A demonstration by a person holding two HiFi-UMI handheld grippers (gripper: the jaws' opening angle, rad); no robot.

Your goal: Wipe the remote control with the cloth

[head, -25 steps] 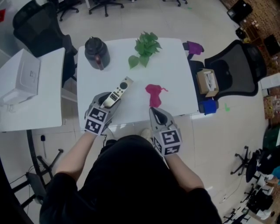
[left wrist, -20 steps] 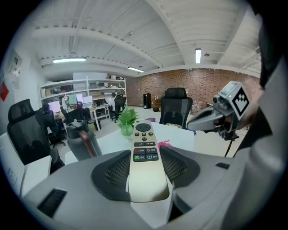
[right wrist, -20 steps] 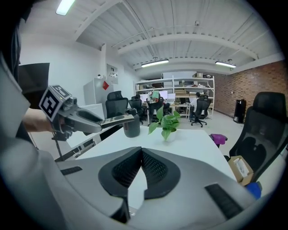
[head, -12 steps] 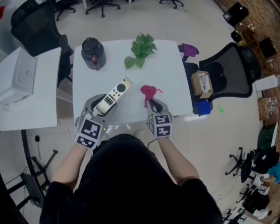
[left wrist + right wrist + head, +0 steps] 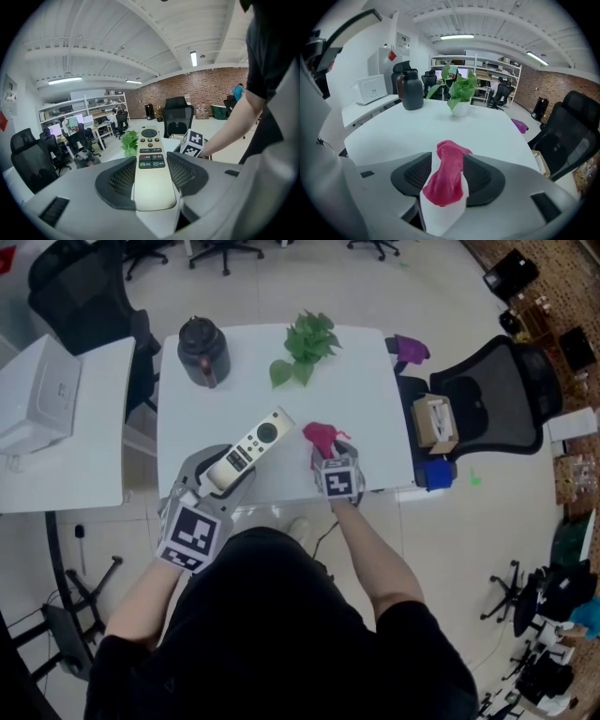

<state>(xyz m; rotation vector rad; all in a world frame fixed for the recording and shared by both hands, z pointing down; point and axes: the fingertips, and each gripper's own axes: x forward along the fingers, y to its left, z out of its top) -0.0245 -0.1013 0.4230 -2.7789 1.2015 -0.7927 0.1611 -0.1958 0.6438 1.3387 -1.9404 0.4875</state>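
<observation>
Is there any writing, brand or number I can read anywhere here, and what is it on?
Nothing here reads clearly.
On the remote: small marks on the coloured buttons, too blurred to read.
On the patterned cube: black-and-white squares only, no letters.
On the red wall sign: too small to read.

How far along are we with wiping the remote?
Done: the left gripper has the remote control clamped and held up over the table. In hand: the right gripper, whose jaws have just been opening, straddles the pink cloth on the table without gripping it. Left: close on the cloth, then wipe the remote control.
</observation>
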